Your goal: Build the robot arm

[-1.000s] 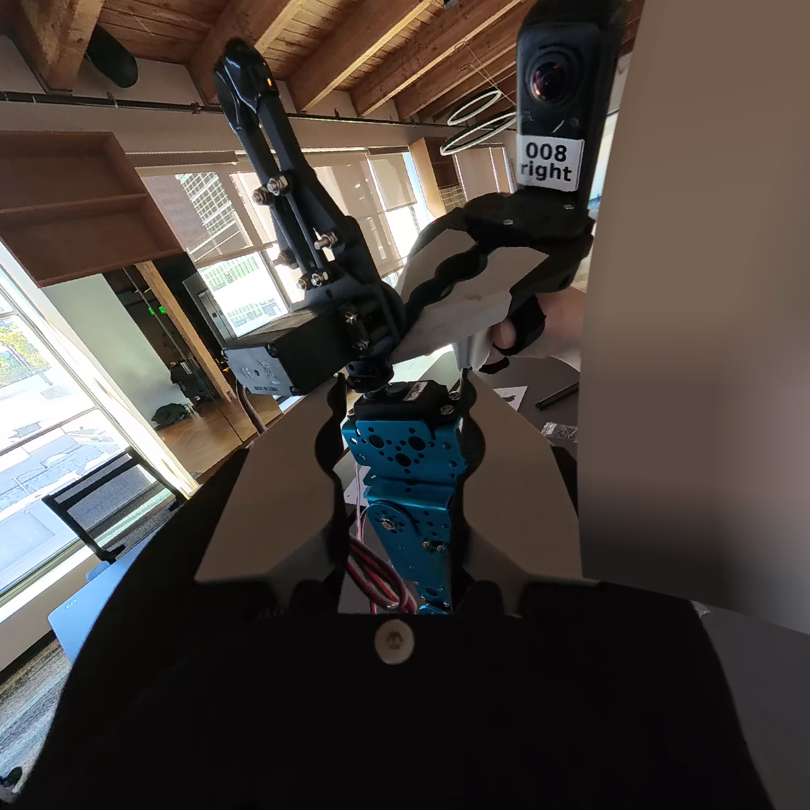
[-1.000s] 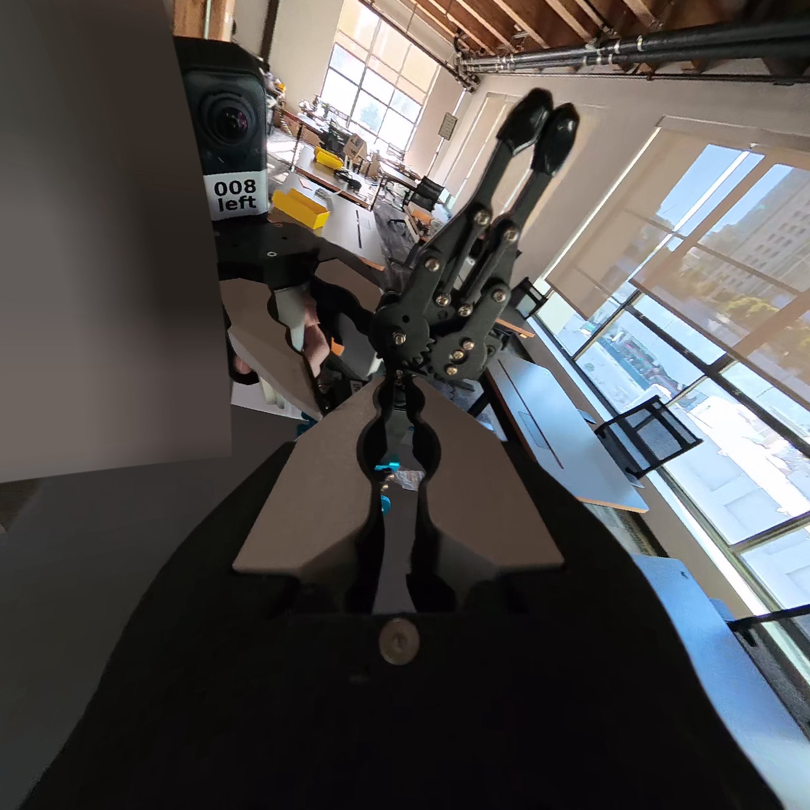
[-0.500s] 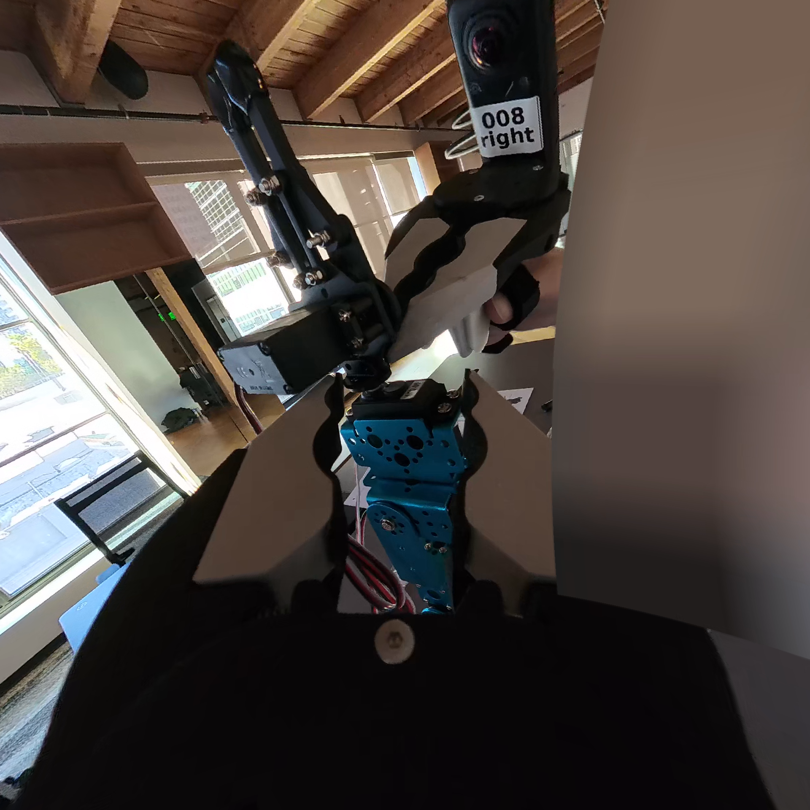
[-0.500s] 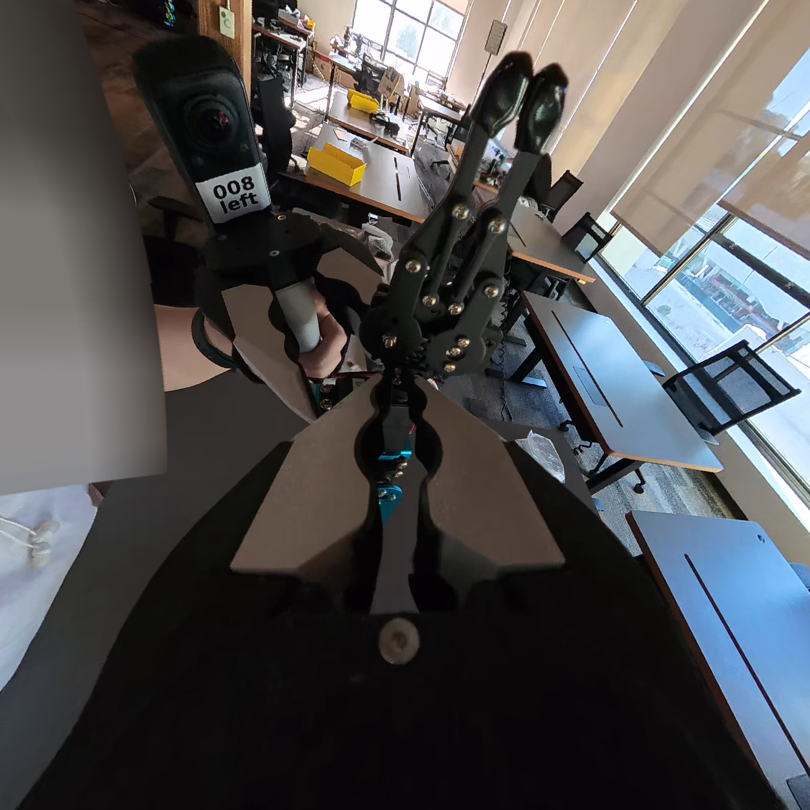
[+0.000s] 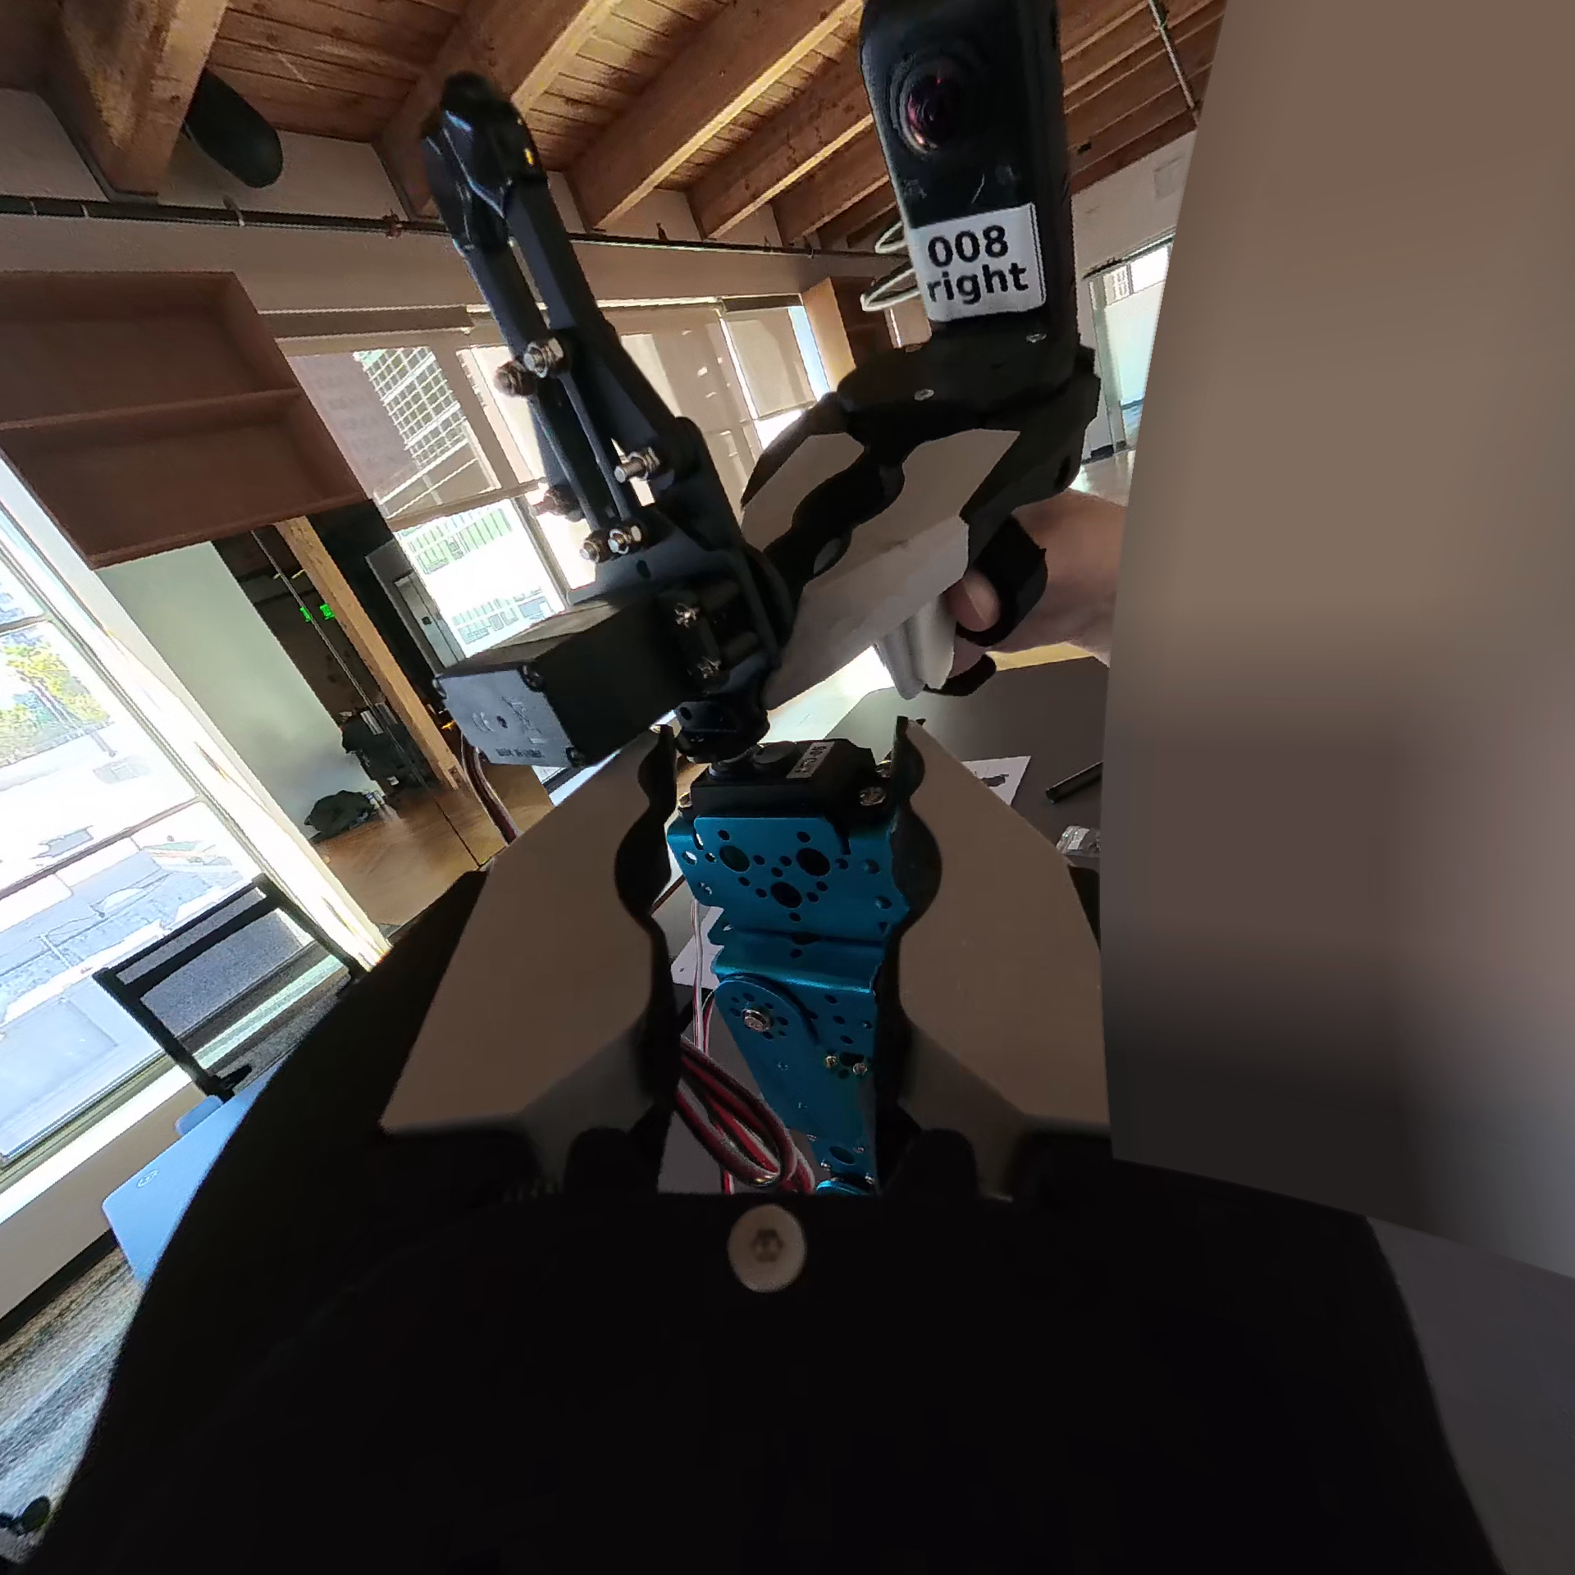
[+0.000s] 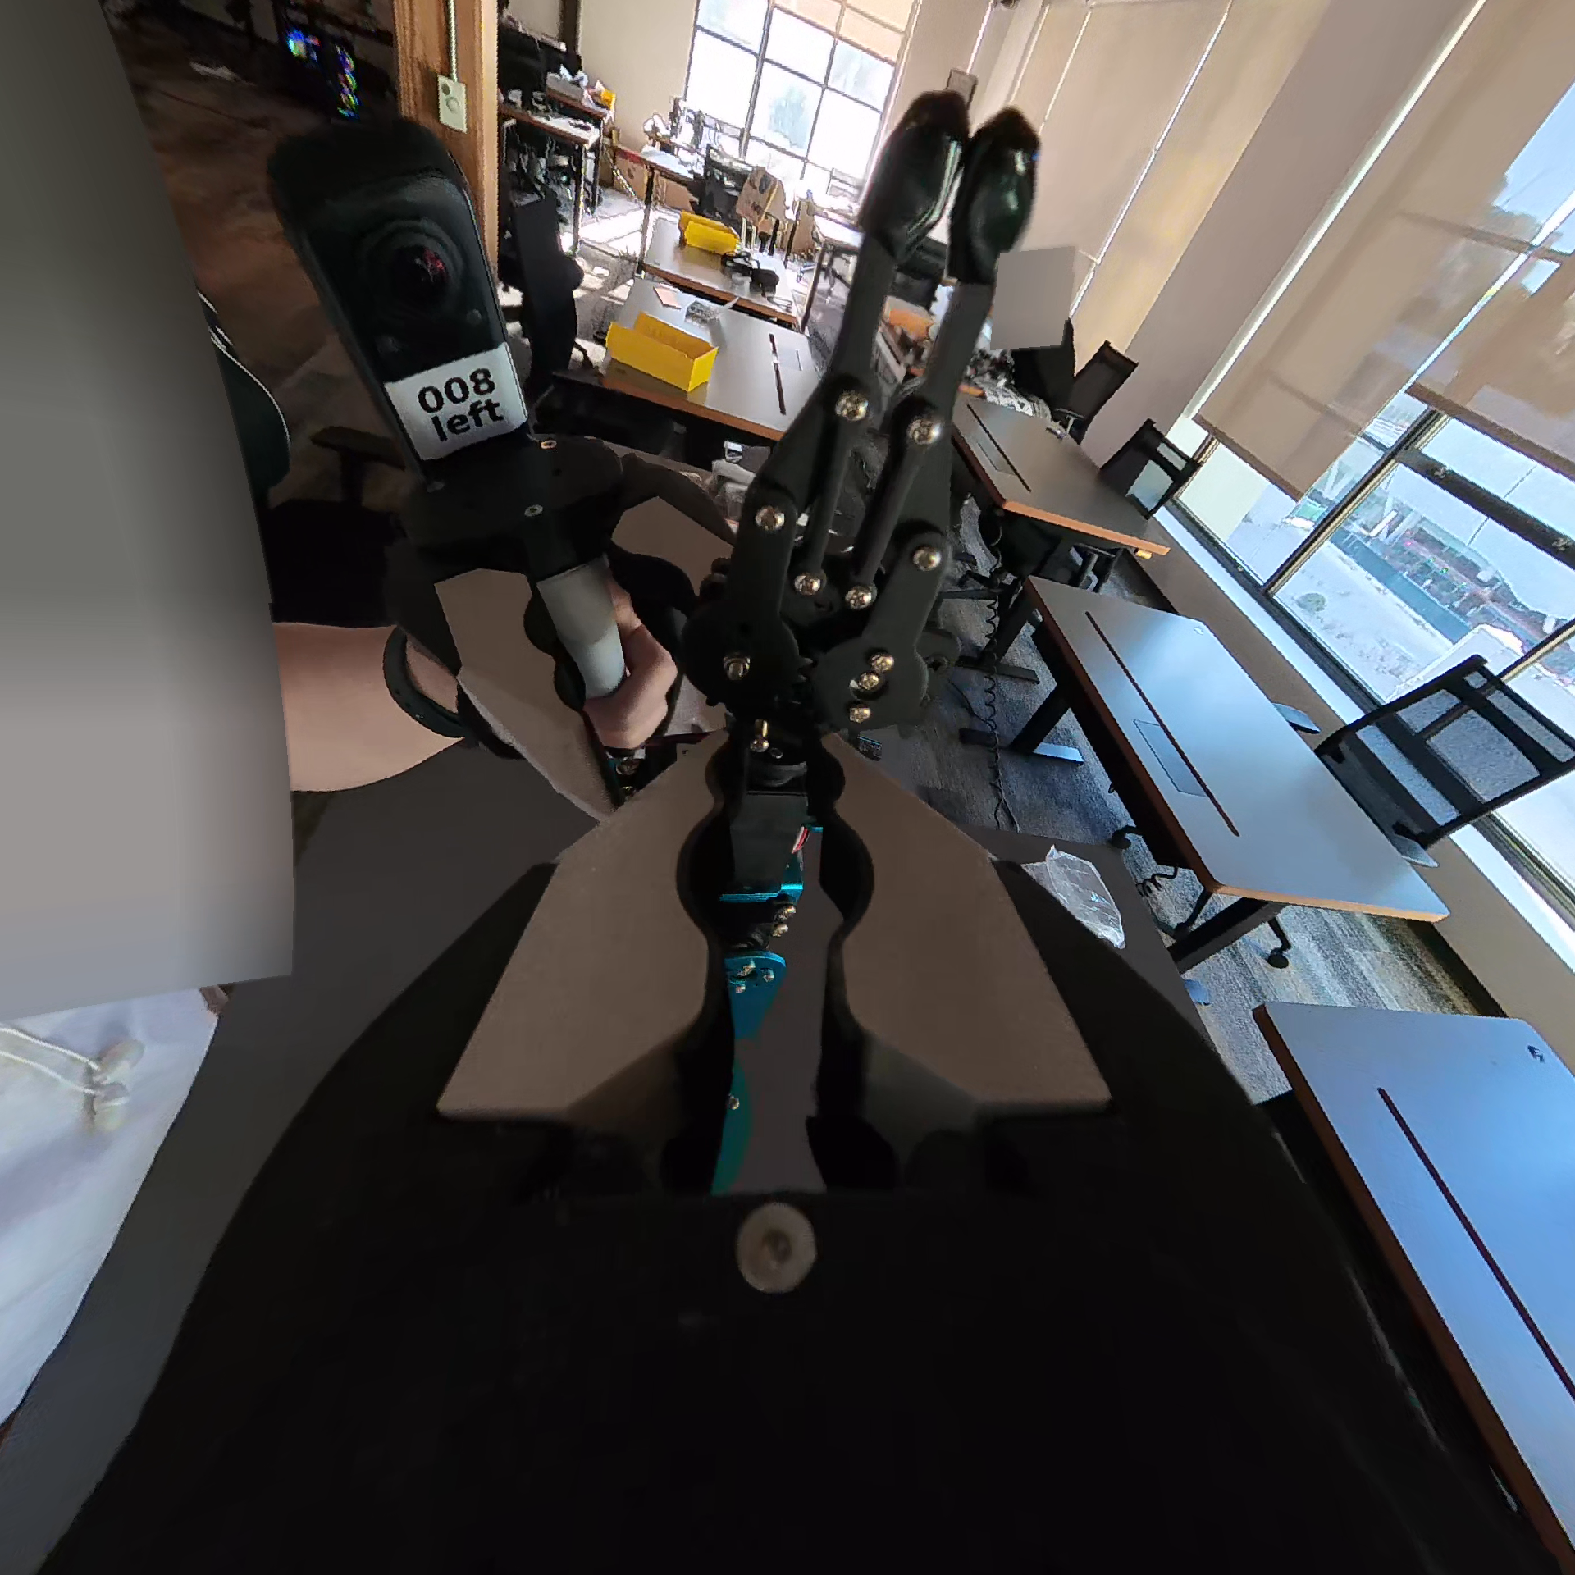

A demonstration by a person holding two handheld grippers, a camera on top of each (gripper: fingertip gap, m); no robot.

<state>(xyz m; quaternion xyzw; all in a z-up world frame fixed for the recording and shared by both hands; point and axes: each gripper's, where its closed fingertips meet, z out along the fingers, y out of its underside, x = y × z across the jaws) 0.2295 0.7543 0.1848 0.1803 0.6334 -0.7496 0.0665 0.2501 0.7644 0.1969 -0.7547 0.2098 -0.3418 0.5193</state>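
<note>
A: What differs from half a second before?

B: In the left wrist view, the right gripper [image 5: 771,673] with its labelled camera sits farther right in the upper frame than before, and the blue servo bracket [image 5: 788,886] remains mid-frame. In the right wrist view, the background has swung: the yellow bin [image 6: 660,354] now lies near upper centre, and the black claw [image 6: 852,511] still points to the upper middle.

A: How does the left gripper [image 5: 780,758] stand?

B: It points up along the small robot arm, its grey fingers [image 5: 545,963] set narrowly on either side of the blue servo bracket and the black servo [image 5: 788,780] above it, closed on that part. Red, black and white wires [image 5: 733,1125] run down between the fingers.

A: And the right one?

B: Seen from its own camera, the right gripper [image 6: 771,758] has its fingers [image 6: 597,963] drawn narrowly around the black joint just below the claw's geared base, gripping it. In the left wrist view it reaches in from the upper right, tips at the claw's base beside its boxy black servo [image 5: 554,690].

A: The hands?

B: A bare hand [image 5: 1035,588] wraps the right gripper's handle at right of centre; another hand [image 6: 622,690] holds the left gripper's white handle at left of centre. A dark tabletop [image 5: 1006,724] lies behind.
</note>
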